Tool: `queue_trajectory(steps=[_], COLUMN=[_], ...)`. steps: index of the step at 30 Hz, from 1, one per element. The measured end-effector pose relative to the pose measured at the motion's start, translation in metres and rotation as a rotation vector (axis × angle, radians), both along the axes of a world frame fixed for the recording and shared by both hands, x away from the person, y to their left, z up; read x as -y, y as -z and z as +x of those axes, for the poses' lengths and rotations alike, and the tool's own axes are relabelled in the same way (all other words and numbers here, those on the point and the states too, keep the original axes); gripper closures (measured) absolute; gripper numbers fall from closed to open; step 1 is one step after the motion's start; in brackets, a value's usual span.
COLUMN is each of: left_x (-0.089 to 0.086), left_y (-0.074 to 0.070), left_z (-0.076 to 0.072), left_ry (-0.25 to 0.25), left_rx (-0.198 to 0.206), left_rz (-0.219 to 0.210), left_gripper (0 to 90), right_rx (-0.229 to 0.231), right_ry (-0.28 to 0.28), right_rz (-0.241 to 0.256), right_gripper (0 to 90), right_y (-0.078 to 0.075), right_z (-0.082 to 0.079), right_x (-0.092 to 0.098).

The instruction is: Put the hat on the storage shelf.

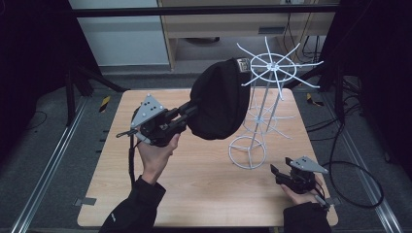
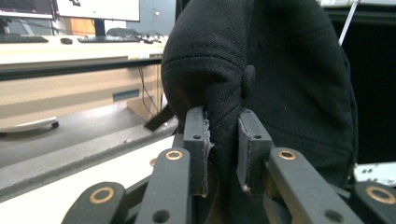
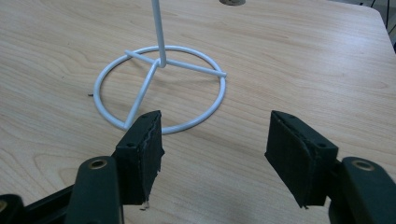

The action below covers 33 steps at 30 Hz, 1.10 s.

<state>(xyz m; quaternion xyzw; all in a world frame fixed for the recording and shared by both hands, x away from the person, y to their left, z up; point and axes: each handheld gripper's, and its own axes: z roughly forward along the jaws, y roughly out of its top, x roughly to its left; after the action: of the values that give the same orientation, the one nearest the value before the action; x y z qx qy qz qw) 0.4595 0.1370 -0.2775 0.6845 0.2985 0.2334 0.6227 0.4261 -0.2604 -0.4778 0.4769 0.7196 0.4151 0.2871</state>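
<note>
A black cap [image 1: 218, 99] hangs in the air over the middle of the table, held up by my left gripper [image 1: 190, 110], which is shut on its fabric. In the left gripper view the two pads [image 2: 198, 140] pinch a fold of the black cap [image 2: 280, 70]. Just right of the cap stands a white wire rack [image 1: 265, 92] with radiating arms at its top and a ring base [image 1: 248, 153]. My right gripper [image 1: 275, 172] rests low near the table's front right, open, with nothing between its jaws; its view looks at the rack's ring base [image 3: 159, 88].
The wooden table [image 1: 194, 194] has bare room in front and on the left. A desk with a keyboard and monitors [image 2: 70, 42] stands beyond the table. Cables [image 1: 359, 179] trail off the table's right side.
</note>
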Motion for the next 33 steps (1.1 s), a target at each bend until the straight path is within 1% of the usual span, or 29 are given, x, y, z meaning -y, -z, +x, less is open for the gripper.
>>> queue_trajectory(steps=[1, 2, 4, 7, 8, 11, 12, 14, 16, 19, 22, 24, 26, 28, 29, 30, 33], left_x=[0.0, 0.004, 0.008, 0.01, 0.014, 0.02, 0.021, 0.023, 0.021, 0.015, 0.006, -0.002, -0.011, -0.02, -0.02, -0.031, -0.045], left_y=[0.0, 0.004, 0.008, 0.01, 0.013, 0.017, 0.017, 0.02, 0.022, 0.025, 0.028, 0.03, 0.033, 0.038, 0.038, 0.046, 0.058], left_z=[0.0, 0.002, 0.004, 0.005, 0.007, 0.01, 0.01, 0.01, 0.01, 0.007, 0.003, -0.001, -0.005, -0.009, -0.009, -0.013, -0.018], left_ry=[0.0, -0.002, -0.003, 0.0, -0.003, 0.0, 0.001, -0.001, -0.002, 0.002, -0.011, -0.02, -0.03, -0.032, -0.032, -0.044, -0.067], left_rx=[0.0, -0.006, -0.014, -0.02, -0.027, -0.034, -0.033, -0.033, -0.039, -0.044, -0.042, -0.034, -0.041, -0.049, -0.049, -0.057, -0.067], left_rz=[0.0, 0.015, 0.028, 0.04, 0.065, 0.09, 0.092, 0.1, 0.101, 0.092, 0.084, 0.089, 0.088, 0.091, 0.091, 0.099, 0.122], left_gripper=[76.2, 76.0, 75.8, 75.5, 74.9, 73.6, 72.9, 70.2, 63.7, 56.5, 48.2, 42.8, 37.1, 34.2, 33.3, 31.7, 29.7], right_rx=[-0.001, -0.001, -0.005, -0.005, -0.004, -0.003, -0.006, -0.005, -0.002, -0.003, -0.006, -0.002, -0.005, -0.005, -0.007, -0.005, -0.009], right_ry=[0.0, -0.001, -0.001, -0.002, -0.003, -0.004, -0.005, -0.005, -0.005, -0.005, -0.004, -0.005, -0.003, -0.003, -0.002, -0.003, -0.001], right_rz=[0.001, 0.0, 0.003, 0.003, 0.0, -0.003, 0.0, 0.0, -0.004, -0.004, -0.001, -0.008, -0.004, -0.004, -0.004, -0.004, -0.003], right_gripper=[36.1, 36.0, 36.0, 35.9, 35.7, 35.6, 35.6, 35.5, 35.5, 35.3, 35.2, 34.9, 34.8, 34.4, 34.2, 34.2, 33.6], right_y=[0.0, 0.0, 0.0, 0.0, 0.001, 0.001, 0.001, 0.001, 0.001, 0.001, 0.001, 0.001, 0.001, 0.001, 0.001, 0.001, 0.002], right_z=[0.0, 0.0, 0.0, 0.0, 0.0, 0.0, 0.0, 0.0, 0.0, 0.0, 0.0, 0.0, 0.0, 0.0, 0.0, 0.0, 0.0], right_x=[0.0, 0.0, 0.0, 0.0, 0.0, 0.0, -0.001, -0.001, 0.0, 0.0, -0.001, 0.0, -0.001, -0.001, -0.001, -0.001, -0.001])
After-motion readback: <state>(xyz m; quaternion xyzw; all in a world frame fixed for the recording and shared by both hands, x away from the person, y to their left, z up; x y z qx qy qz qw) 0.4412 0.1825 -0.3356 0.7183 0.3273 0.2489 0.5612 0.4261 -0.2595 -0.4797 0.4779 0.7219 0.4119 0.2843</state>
